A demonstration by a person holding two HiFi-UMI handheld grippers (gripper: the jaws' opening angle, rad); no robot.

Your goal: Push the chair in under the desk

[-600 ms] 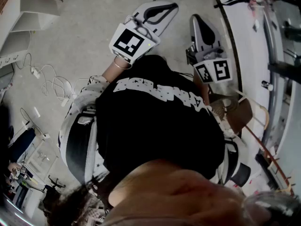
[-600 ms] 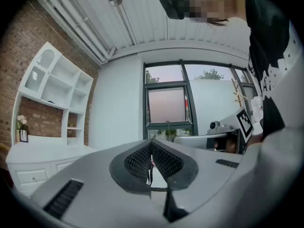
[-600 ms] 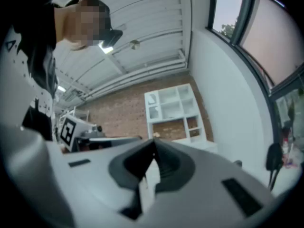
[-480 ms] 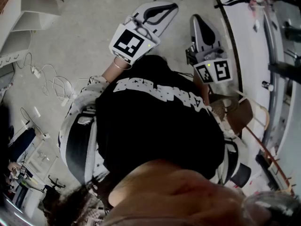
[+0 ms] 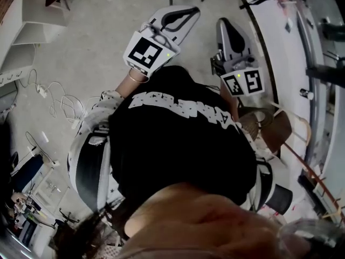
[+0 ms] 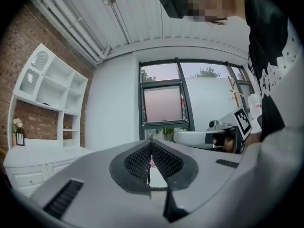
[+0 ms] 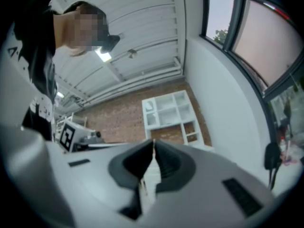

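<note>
Your left gripper (image 5: 188,13) and right gripper (image 5: 226,27) are both closed on nothing. They sit side by side just off the desk (image 5: 285,53) edge, the right one nearer it. The brown wooden thing against the desk, behind your right gripper, looks like the chair (image 5: 274,129), mostly hidden by your body. Since half a second ago only the view has slid slightly; both grippers keep their places beside the desk.
</note>
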